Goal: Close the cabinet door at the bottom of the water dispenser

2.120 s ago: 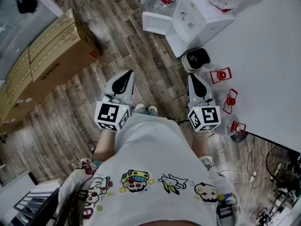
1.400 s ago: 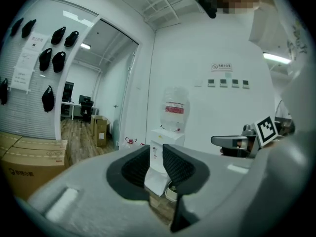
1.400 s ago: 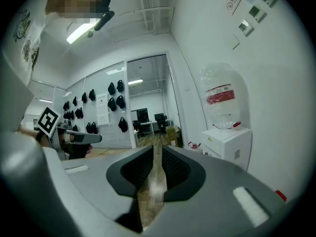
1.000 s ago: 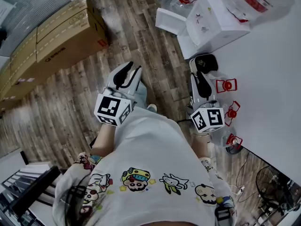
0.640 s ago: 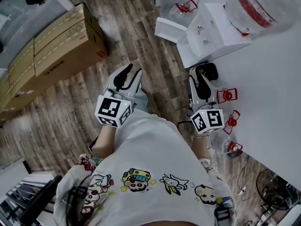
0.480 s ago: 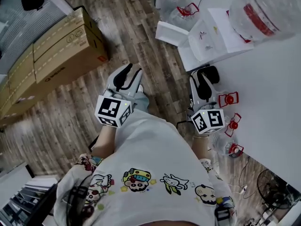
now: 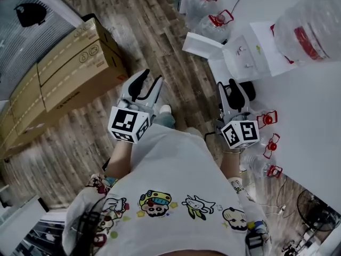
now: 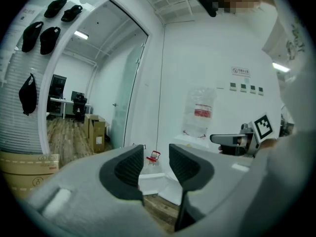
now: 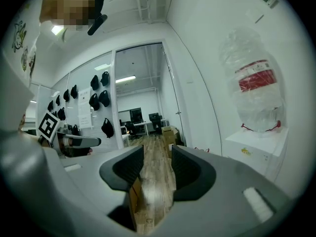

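The white water dispenser [image 7: 249, 57] stands against the wall with a clear bottle [image 7: 314, 28] on top. Its bottom cabinet door [image 7: 202, 43] hangs open, swung out over the wood floor. Both grippers are held out in front of me, short of the dispenser. The left gripper [image 7: 152, 80] is to the left of the door and its jaws are opening, with nothing between them. The right gripper [image 7: 230, 88] is just below the dispenser's base, its jaws also opening and empty. The left gripper view shows its jaws [image 8: 157, 164] facing the door [image 8: 154, 181] and the bottle [image 8: 200, 115].
Long cardboard boxes [image 7: 69, 73] lie on the floor at the left. Empty water bottles with red handles stand behind the dispenser [image 7: 213, 20] and along the white wall [image 7: 269, 137] at the right. A cable runs along the floor near my right side.
I have walked closer to the dispenser, which now sits nearer both grippers in the head view. Both pairs of jaws have spread wider. The door still hangs open.
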{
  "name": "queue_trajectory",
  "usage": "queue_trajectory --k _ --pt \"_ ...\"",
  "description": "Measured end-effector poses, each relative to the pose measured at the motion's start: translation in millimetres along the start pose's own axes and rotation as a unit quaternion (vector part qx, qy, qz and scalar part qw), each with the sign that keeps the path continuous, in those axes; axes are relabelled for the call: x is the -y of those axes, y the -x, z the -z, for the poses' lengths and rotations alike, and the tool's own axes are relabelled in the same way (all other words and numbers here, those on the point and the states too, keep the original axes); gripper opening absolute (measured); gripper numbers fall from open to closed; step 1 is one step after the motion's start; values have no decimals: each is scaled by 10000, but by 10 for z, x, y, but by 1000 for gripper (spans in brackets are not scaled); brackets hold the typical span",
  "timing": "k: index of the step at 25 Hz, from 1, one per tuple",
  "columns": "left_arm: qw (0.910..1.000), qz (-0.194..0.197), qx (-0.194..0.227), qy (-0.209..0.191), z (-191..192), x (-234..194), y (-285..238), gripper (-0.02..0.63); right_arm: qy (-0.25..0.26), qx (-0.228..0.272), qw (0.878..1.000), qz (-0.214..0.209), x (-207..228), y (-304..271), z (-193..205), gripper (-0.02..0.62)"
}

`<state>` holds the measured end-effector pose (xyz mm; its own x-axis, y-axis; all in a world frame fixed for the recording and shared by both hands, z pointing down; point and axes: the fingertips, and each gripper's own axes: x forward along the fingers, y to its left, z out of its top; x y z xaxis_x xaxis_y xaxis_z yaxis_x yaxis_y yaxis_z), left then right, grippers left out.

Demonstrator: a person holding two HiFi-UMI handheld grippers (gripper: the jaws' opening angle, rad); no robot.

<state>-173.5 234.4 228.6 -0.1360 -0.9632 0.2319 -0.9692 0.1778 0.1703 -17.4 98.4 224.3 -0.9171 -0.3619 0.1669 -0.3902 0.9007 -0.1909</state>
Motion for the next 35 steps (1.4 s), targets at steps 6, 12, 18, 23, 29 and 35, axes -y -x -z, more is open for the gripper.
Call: queue_trajectory --k 6,12,18,23,29,35 --pt "9999 24 -3 128 -25 -391 -34 169 -19 -139 9998 162 -148 -310 14 173" --pt "9997 -21 -100 239 60 -586 -178 176 -178 -257 9993 196 -39 -536 84 173" --pt "9994 -92 -229 239 115 -795 -486 176 -351 -311 9988 148 171 -907 175 173" --pt "9993 50 -327 169 -4 -995 -942 176 -500 -348 9978 278 476 -1340 140 173" --pt "9987 363 -364 31 -333 -1257 -1688 177 -531 -256 9968 544 870 -1874 -102 172" --pt "9959 793 -384 -196 -681 -1280 -2391 176 -634 -105 9943 853 1279 -2169 -335 172"
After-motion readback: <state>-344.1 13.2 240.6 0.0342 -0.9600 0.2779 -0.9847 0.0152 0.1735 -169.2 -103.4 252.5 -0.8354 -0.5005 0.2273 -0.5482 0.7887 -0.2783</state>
